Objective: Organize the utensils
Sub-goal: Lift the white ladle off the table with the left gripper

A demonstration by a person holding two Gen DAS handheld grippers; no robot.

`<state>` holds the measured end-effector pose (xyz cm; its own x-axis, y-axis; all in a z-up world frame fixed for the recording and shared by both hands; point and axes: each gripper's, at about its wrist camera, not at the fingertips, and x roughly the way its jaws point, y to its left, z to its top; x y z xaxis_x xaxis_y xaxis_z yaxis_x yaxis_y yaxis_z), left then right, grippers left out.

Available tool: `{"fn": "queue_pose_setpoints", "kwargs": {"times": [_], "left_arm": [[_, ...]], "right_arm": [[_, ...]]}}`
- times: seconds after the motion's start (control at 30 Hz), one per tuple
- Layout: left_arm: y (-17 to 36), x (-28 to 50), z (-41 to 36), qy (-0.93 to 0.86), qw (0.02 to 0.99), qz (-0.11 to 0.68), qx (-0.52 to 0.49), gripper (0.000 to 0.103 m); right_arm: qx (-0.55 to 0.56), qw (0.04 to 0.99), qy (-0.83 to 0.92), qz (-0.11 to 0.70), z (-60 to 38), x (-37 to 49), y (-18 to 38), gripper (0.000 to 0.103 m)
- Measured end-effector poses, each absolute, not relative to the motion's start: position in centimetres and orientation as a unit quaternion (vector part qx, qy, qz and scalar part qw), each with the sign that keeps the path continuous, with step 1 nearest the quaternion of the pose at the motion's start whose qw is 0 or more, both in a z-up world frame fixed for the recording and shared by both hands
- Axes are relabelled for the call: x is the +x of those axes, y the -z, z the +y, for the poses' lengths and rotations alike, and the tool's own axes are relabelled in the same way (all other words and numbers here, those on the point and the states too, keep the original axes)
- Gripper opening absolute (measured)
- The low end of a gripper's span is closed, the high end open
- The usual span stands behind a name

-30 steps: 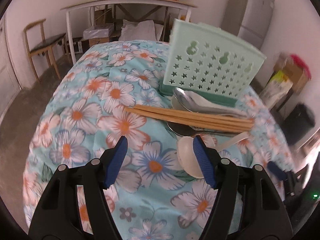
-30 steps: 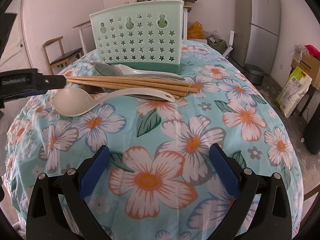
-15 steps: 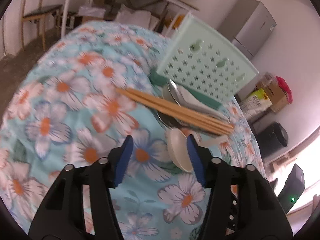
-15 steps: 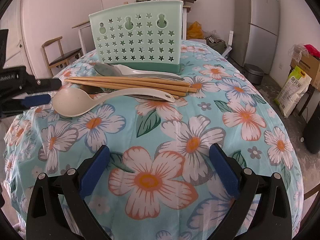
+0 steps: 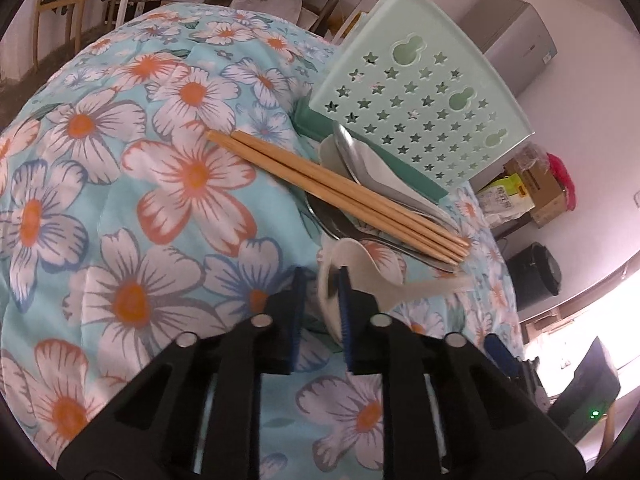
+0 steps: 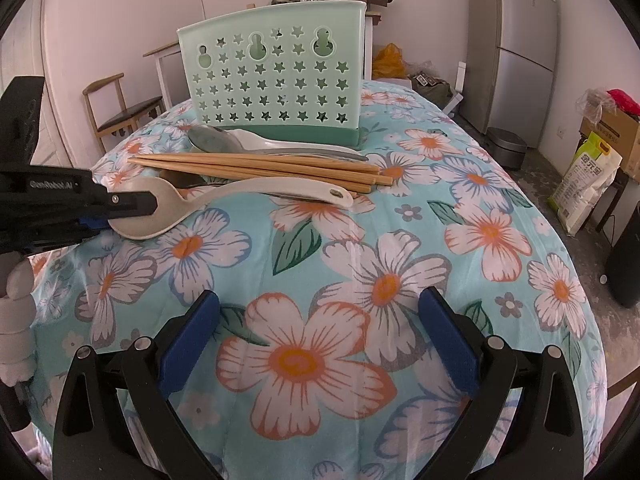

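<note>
Floral-clothed table (round, seemingly) bears caddy, chopsticks, spoons.

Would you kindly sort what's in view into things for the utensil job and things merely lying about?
Job: cream plastic ladle-spoon, wooden chopsticks, steel spoon, mint star-pierced utensil holder.
Lying about: grey fridge, wooden chair, yellow-green sack.

My left gripper carries pale lettering along its black side; it reads roughly "GenRobot.AI", soft but legible. The rice bag on the floor at right bears large dark Chinese characters, too blurred for me to read. The fridge has a small sticker near its top corner, unreadable. Nothing else legible.
</note>
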<state>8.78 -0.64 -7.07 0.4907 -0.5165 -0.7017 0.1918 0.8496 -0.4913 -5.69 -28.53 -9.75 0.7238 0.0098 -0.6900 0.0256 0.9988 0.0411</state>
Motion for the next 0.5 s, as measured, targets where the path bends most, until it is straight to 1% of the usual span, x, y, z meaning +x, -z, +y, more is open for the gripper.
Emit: {"fn": "queue_pose_setpoints", "kwargs": {"times": [0.5], "left_arm": [[6.84, 8.44, 0.16, 0.201, 0.846, 0.461, -0.175, 0.008]], "right_arm": [[0.053, 0.926, -0.006, 0.373, -29.41, -5.71, 9.81, 0.097]]}}
